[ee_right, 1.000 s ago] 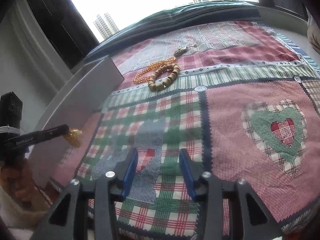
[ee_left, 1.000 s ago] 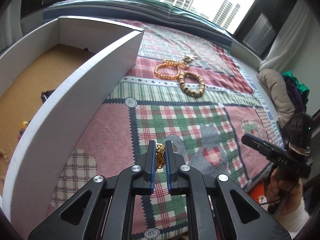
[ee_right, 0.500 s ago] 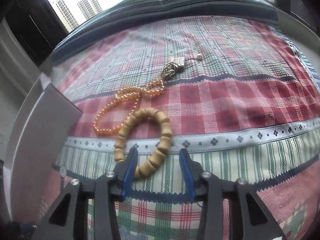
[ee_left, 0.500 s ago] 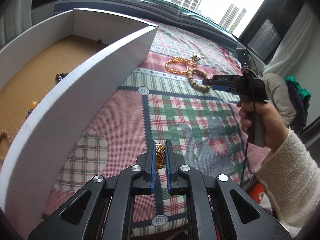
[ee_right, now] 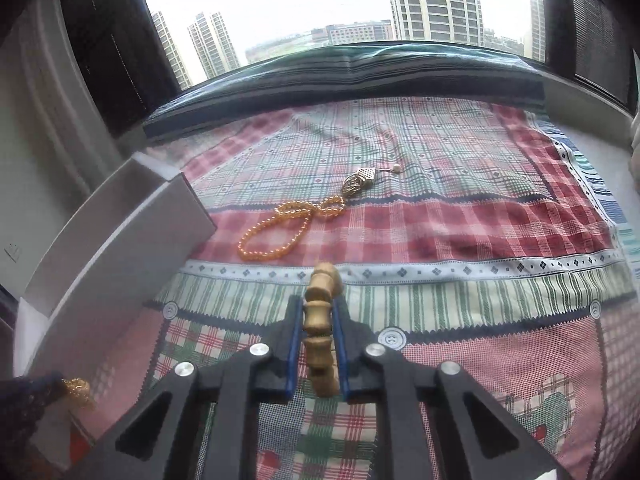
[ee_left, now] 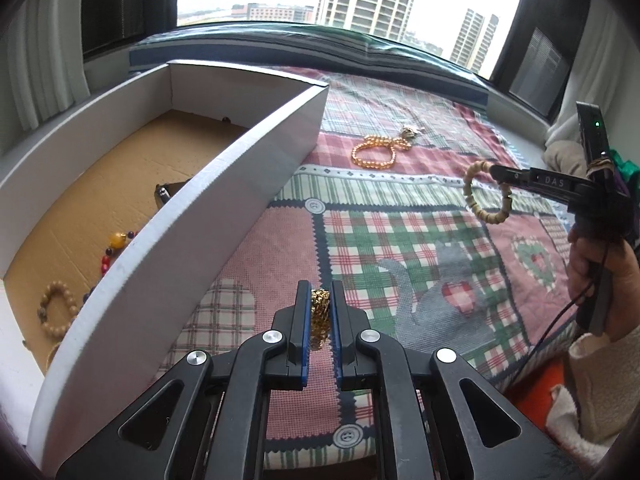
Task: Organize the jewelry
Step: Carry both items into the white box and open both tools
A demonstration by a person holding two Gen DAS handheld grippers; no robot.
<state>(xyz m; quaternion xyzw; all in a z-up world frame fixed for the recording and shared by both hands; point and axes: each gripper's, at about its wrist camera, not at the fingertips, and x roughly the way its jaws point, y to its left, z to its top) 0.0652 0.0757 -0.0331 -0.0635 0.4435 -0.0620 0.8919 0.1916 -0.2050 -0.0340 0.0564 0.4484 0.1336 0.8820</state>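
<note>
Holding jewelry: left tongs [ee_left: 321, 312] pinch a gold chain [ee_left: 320, 314], right tongs [ee_right: 318, 340] closing on a wooden bracelet [ee_right: 320, 320]; several pieces apparently already boxed [ee_left: 224, 176], amber beads [ee_right: 280, 228] and charm [ee_right: 360, 180] remain on the bed

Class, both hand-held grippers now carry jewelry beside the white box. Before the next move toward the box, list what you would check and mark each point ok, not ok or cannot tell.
1. Left hand-held gripper pinches the gold chain: ok.
2. Right hand-held gripper, jaws closing, has the wooden bead bracelet between its pads: ok.
3. Bracelet lifted clear of the patchwork quilt: ok.
4. White box open, with bare cardboard floor free: ok.
5. Grip firm enough for carrying: cannot tell.
6. All jewelry collected: not ok; the amber bead string and metal pendant lie on the quilt.
</note>
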